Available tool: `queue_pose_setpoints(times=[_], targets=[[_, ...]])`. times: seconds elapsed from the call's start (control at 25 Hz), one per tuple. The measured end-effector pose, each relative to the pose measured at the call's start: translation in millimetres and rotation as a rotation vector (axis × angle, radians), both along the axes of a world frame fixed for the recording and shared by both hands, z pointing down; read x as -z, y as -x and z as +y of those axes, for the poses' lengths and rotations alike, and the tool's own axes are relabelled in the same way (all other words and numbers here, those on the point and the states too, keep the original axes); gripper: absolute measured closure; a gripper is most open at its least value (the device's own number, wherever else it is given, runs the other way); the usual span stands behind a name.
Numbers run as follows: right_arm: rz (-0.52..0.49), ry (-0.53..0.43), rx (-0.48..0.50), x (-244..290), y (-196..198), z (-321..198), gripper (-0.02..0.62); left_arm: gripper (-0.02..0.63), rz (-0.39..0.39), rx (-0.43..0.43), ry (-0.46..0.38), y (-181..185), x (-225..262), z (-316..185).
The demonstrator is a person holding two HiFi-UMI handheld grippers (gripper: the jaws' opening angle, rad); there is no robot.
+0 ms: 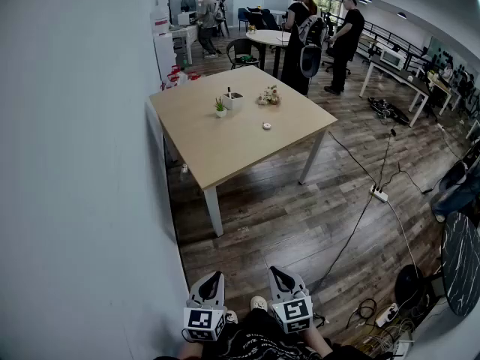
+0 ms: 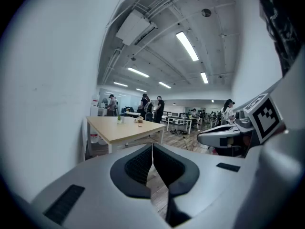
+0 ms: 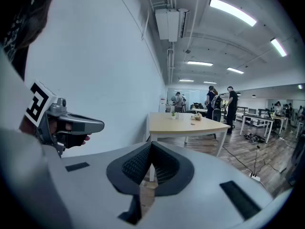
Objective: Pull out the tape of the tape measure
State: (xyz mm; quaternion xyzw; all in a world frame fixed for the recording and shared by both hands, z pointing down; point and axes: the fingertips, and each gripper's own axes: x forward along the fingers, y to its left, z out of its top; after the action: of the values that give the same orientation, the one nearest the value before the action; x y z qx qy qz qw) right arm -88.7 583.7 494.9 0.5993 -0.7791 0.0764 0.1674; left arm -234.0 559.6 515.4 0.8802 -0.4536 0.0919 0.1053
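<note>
I'm holding the left tool and right tool closed and empty, well short of the counter. What looks like the tape measure is sitting mid-counter. It's likely light and slidy, so I'm planning to brace its case and pinch the tab.

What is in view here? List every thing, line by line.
table: one, light wood, beside the wall
potted plant: one, green, on the table
small round thing: one, white, on the table, apart from the plant
people: at least three, dark clothes, far end
power strip: one, white, on floor right of table
left tongs: one, grey, bottom of head view, shut, empty
right tongs: one, grey, beside the left, shut, empty
</note>
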Motion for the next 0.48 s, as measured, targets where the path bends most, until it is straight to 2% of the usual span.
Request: queue_pose_setpoints(times=[0.16, 0.48], targets=[[-0.011, 0.0, 0.008, -14, -1, -4, 0.583, 0.596, 0.003, 0.005, 0.007, 2, 0, -4], [0.008, 0.012, -0.046, -15, -17, -15, 0.583, 0.597, 0.003, 0.019, 0.015, 7, -5, -14]])
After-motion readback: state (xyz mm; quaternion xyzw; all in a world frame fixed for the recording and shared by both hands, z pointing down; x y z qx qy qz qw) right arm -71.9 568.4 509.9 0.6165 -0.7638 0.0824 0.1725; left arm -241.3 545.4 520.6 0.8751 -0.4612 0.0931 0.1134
